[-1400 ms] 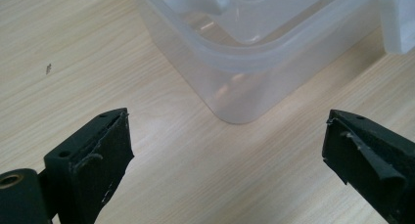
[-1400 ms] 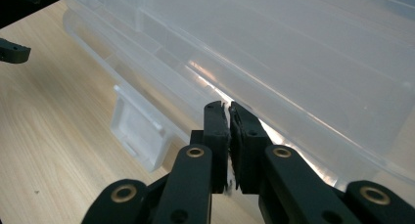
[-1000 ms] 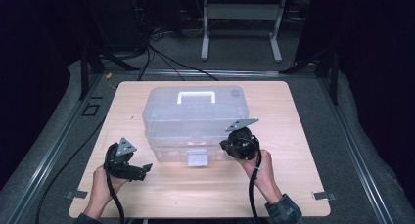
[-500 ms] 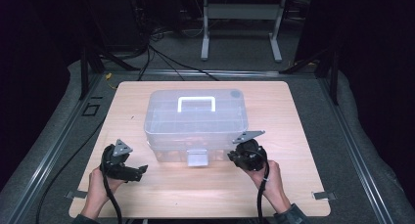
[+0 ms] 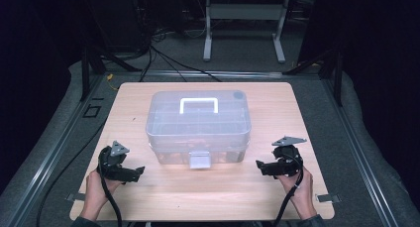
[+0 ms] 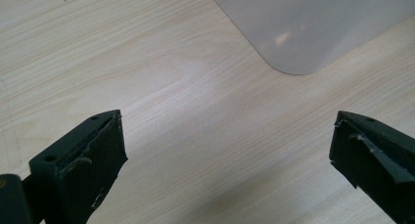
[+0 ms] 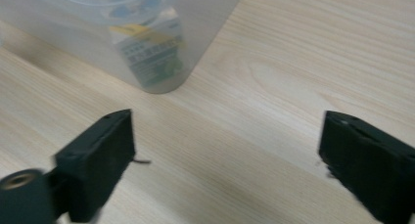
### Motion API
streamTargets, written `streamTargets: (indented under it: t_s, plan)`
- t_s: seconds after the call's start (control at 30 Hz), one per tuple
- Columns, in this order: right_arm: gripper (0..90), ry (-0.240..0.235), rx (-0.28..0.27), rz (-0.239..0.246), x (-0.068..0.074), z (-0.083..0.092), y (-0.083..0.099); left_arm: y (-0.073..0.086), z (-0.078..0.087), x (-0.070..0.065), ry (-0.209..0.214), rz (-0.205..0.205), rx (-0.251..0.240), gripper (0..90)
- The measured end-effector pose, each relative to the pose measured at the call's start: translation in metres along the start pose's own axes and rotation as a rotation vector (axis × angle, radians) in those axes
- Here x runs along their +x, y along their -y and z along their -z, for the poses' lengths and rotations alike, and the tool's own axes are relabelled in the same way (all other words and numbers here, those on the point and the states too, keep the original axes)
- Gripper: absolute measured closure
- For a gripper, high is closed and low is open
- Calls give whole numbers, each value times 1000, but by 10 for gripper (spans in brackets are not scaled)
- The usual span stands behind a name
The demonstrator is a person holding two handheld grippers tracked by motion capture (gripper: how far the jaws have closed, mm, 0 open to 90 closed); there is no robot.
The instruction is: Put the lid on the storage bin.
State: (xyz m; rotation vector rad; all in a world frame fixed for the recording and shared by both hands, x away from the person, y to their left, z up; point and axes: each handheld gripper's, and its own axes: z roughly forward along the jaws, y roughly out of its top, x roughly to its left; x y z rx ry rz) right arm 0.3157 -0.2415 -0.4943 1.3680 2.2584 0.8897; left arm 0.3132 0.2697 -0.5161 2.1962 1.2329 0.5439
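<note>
Resting apart, left gripper (image 5: pixel 139 171) and right gripper (image 5: pixel 259 165) both gape empty; approach the storage box (image 5: pixel 198 125) ahead squarely, jaws level.

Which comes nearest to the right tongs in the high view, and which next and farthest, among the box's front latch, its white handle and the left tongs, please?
From the right tongs:
1. Front latch, low on the box's near wall, towards the table's middle.
2. White handle, on the lid, farther back.
3. Left tongs, across the table at its near left.
</note>
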Motion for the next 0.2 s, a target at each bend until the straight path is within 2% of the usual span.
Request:
streamTargets:
  t_s: [0.1,0.2]
  plan:
    - [0,4,9,-19,-7,-2,1,0,-1,0,0,-1,5,2]
    - [0,0,13,-22,-8,-3,2,1,-1,0,3,-3,6,1]
